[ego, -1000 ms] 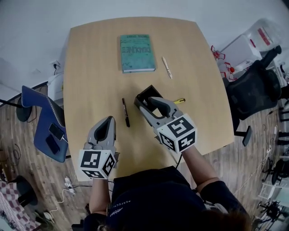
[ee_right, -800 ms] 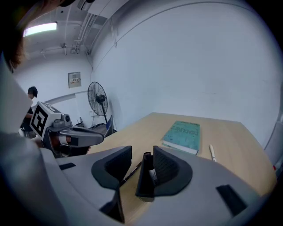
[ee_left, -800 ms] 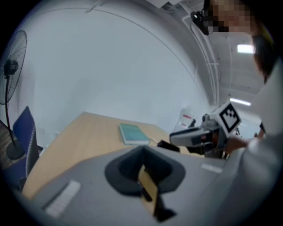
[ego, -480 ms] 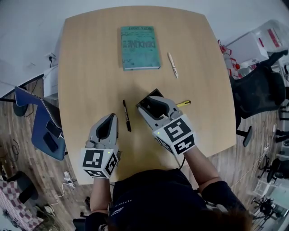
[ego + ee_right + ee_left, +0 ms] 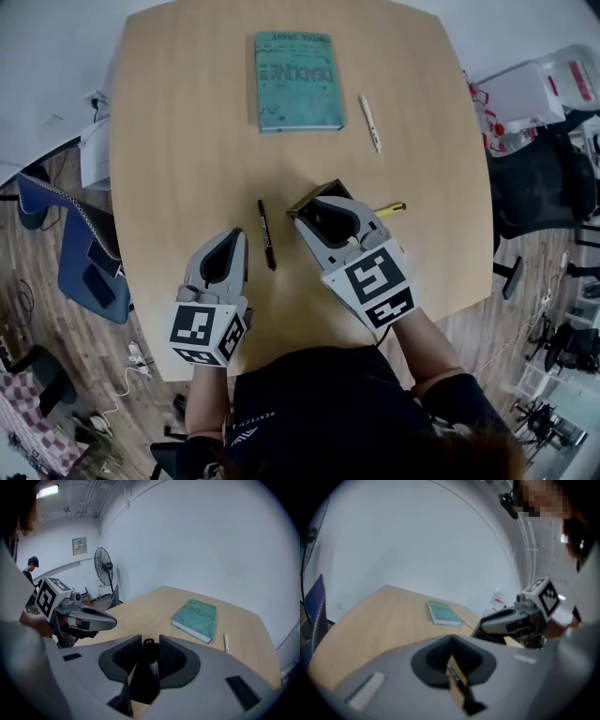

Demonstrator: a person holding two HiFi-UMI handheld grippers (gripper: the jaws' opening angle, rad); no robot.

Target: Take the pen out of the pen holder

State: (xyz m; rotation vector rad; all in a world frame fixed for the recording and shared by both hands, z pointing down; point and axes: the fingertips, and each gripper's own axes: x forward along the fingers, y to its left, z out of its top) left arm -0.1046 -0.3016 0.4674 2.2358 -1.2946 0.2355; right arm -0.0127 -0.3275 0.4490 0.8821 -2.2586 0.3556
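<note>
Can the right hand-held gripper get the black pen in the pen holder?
Probably yes. The right hand-held gripper is closing its jaws with the black pen between them, standing in the pen holder. Nothing seems in the way.

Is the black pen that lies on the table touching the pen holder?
Apart. The head view shows a strip of bare table between the black pen and the pen holder.

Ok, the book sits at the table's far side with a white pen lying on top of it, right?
No: the white pen lies on the table just right of the book, not on top of it, as the head view shows. The book is at the far side.
</note>
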